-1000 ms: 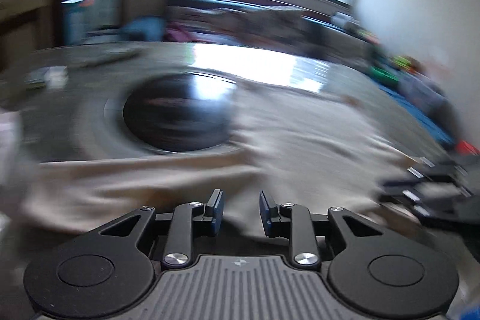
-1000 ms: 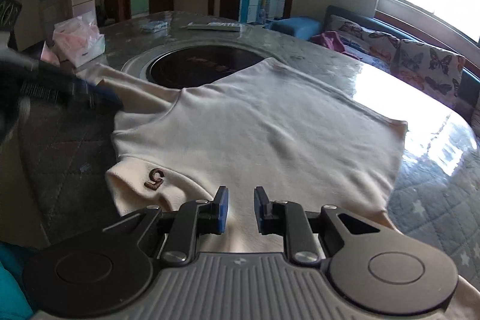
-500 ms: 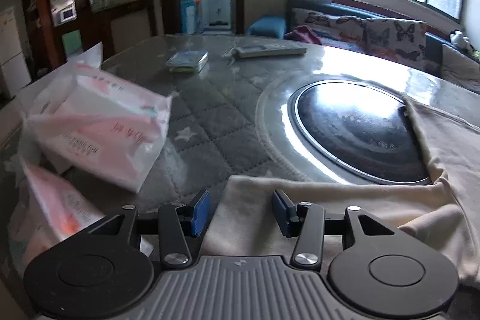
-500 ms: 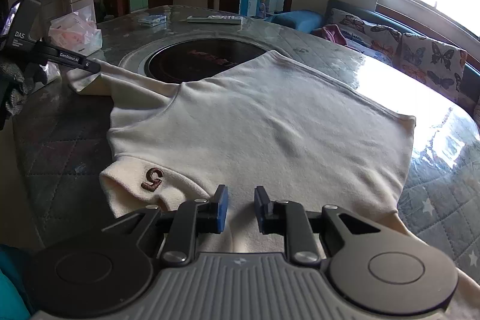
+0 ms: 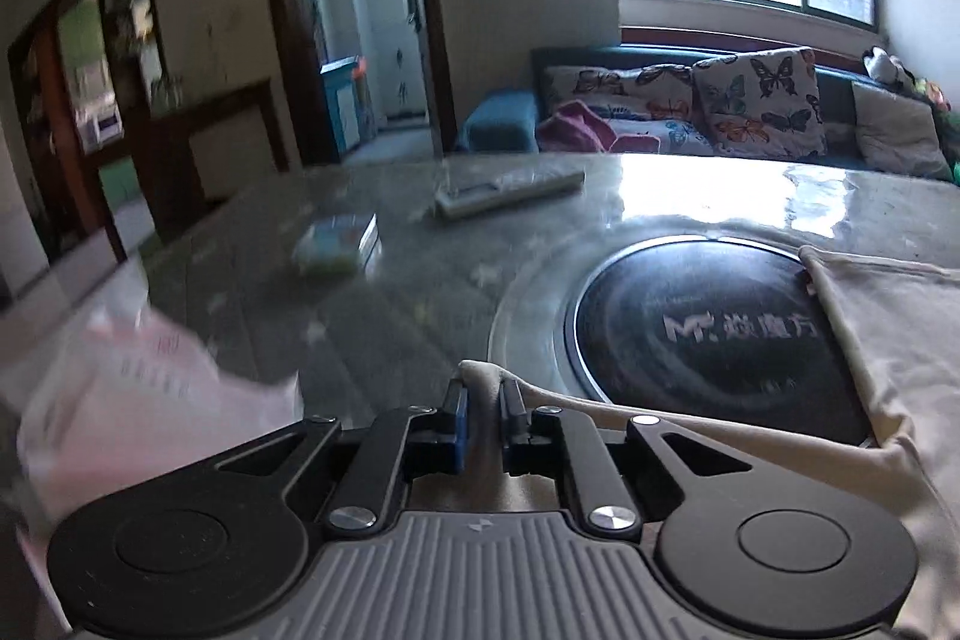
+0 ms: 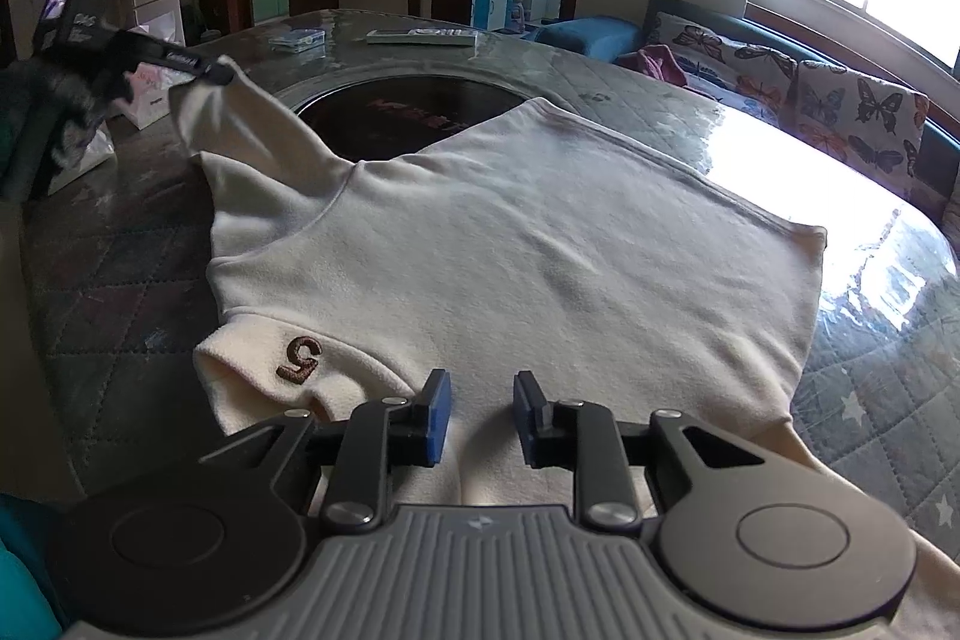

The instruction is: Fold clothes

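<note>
Cream fleece sweater (image 6: 516, 250) spread flat across the round glass-topped worktop (image 6: 870, 376), partly over the black round hob (image 6: 414, 109) set into its middle, brown embroidered "5" (image 6: 298, 358) on the near collar. Left gripper (image 5: 485, 388) angled downward at the worktop's left side, jaws closing on the sleeve cuff (image 5: 480, 376), cream cloth pinched between the blue pads and lifted clear of the glass; seen from the right wrist, sleeve (image 6: 252, 118) drawn up and out to the left. Right gripper (image 6: 480, 388) pitched steeply down above the near hem, jaws parting, fleece beneath them, nothing clamped. White remote (image 5: 510, 193) and small box (image 5: 339, 244) lying farther back.
</note>
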`<action>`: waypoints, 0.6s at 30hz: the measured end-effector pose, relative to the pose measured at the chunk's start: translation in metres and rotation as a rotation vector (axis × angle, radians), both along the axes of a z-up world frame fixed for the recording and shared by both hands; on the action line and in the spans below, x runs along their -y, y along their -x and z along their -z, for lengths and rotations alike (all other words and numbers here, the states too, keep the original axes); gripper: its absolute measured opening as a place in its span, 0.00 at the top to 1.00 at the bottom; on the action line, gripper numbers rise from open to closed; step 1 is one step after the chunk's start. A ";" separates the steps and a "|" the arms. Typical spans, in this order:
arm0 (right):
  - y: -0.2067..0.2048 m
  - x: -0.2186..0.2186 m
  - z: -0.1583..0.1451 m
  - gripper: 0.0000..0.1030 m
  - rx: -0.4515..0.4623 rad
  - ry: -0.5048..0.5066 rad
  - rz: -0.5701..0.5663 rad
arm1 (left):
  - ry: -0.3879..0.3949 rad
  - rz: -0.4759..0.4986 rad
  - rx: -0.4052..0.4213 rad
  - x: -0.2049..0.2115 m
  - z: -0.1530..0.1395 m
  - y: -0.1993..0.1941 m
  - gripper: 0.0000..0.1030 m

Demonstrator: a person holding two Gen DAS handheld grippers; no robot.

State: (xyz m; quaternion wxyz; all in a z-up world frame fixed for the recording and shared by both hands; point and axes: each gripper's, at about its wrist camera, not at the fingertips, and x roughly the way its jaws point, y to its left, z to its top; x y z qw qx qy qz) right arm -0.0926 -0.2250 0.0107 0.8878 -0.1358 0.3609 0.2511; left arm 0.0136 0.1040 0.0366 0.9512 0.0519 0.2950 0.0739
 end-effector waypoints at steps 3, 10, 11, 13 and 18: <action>0.000 0.000 0.000 0.77 -0.001 0.000 0.002 | -0.041 0.010 -0.030 0.004 0.011 -0.015 0.85; -0.001 0.001 0.000 0.75 -0.002 -0.001 0.003 | -0.059 -0.052 -0.054 0.006 0.017 -0.018 0.72; -0.001 0.001 0.000 0.74 -0.002 -0.001 0.003 | -0.047 -0.053 -0.047 0.007 0.014 -0.015 0.71; -0.001 0.001 0.000 0.74 0.000 -0.002 0.003 | -0.022 -0.054 -0.033 0.010 0.006 -0.008 0.71; -0.001 0.001 0.000 0.74 0.003 -0.002 0.006 | 0.137 0.149 -0.018 0.053 -0.010 0.014 0.75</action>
